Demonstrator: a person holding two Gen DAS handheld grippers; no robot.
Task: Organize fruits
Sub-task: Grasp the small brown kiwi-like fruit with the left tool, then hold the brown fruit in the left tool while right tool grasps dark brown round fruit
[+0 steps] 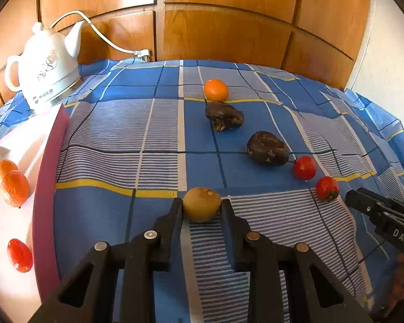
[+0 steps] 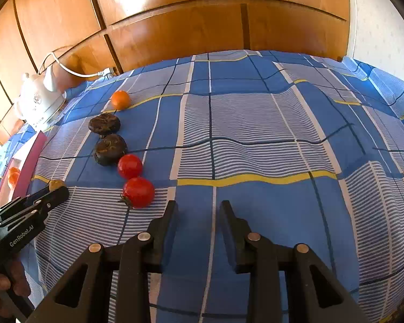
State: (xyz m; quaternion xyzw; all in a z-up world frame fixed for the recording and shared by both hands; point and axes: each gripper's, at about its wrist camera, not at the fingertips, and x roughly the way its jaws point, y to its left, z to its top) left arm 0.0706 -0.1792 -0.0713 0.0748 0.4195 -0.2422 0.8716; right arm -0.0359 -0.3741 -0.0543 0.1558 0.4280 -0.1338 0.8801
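Left to right: pink tray point(image 1: 47, 188) holds two oranges point(image 1: 13, 185) and a tomato point(image 1: 20, 255). My left gripper point(image 1: 202, 206) is clamped on a brown fruit point(image 1: 202, 204) on the cloth point(image 1: 115, 134). My right gripper point(image 2: 198, 210) is narrowly parted, holding nothing, just right of two tomatoes point(image 2: 138, 192).

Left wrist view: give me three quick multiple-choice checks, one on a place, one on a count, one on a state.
1. Where is the white kettle?
A. far left, behind the pink-edged box
B. right edge
C. between the tomatoes

2. How many red tomatoes lie on the checked cloth?
A. one
B. two
C. four

3. What is the left gripper doing?
A. open over bare cloth
B. shut on the brown-yellow fruit
C. holding the orange fruit

Answers: 1 A, it stands at the far-left corner. 2 B, a pair right of the dark fruits. 3 B, both fingers press its sides.
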